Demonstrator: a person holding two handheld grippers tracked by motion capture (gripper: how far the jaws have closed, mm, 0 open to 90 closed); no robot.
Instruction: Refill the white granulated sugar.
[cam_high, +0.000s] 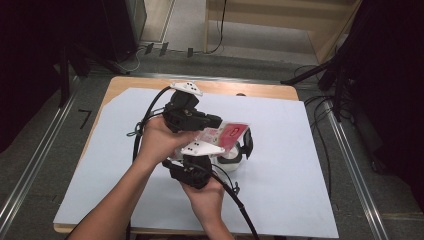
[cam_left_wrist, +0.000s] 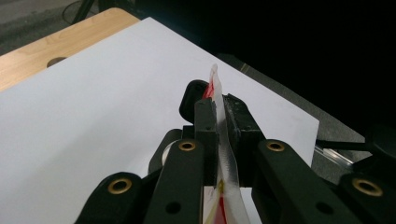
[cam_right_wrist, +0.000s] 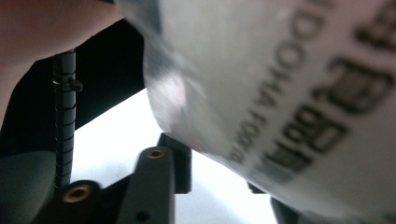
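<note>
A flat red and white packet (cam_high: 233, 131) is held up over the middle of the table. My left gripper (cam_high: 220, 123) points right and is shut on the packet's sealed edge (cam_left_wrist: 216, 93), which stands thin and upright between the black pads. From below, my right gripper (cam_high: 239, 151) reaches up around the packet's lower white part. Close to that gripper's camera hangs the packet's white printed face (cam_right_wrist: 289, 93). The right gripper (cam_right_wrist: 215, 168) stands open: a strip of table shows between its left finger (cam_right_wrist: 173, 161) and the packet, while the packet hides the other finger.
A white sheet (cam_high: 125, 165) covers the wooden table (cam_high: 125, 84). Cables trail from both grippers, one of them ribbed (cam_right_wrist: 64, 121) beside a hand (cam_right_wrist: 37, 28). Black stands (cam_high: 330, 70) and metal floor rails (cam_high: 352, 170) flank the table.
</note>
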